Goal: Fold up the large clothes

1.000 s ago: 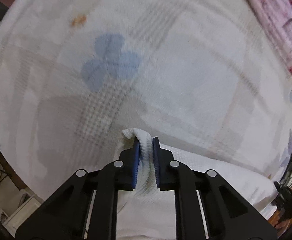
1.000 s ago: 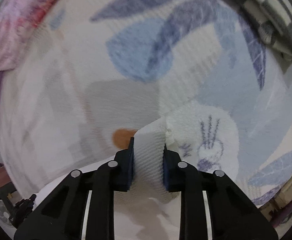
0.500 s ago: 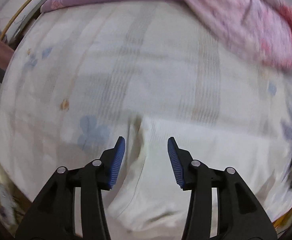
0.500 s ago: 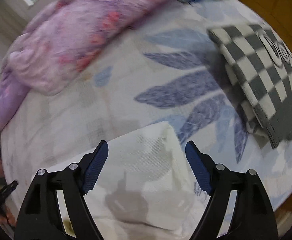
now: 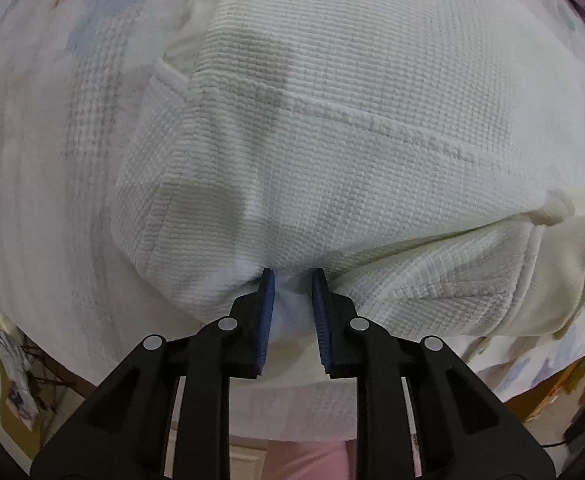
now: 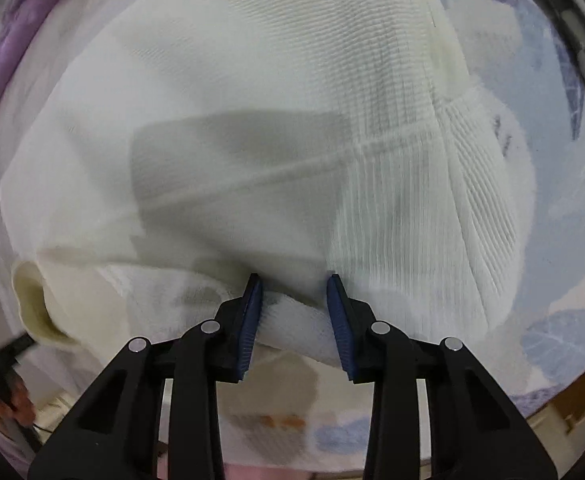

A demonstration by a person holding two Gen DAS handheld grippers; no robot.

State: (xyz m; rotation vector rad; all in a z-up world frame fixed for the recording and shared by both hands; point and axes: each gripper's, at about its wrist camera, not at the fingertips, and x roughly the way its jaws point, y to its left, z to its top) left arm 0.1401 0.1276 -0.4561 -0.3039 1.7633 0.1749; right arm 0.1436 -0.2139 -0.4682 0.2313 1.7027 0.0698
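Garment [image 5: 352,128], white knit, lies folded on the bed [image 5: 44,184] near its front edge. Left gripper [image 5: 291,276] and right gripper [image 6: 294,280] are both closing, each with the garment's near fold between its jaws.

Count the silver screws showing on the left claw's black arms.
4. Two on the near-left arm: outer, inner. Two on the near-right arm: inner, outer. More may be hidden underneath.
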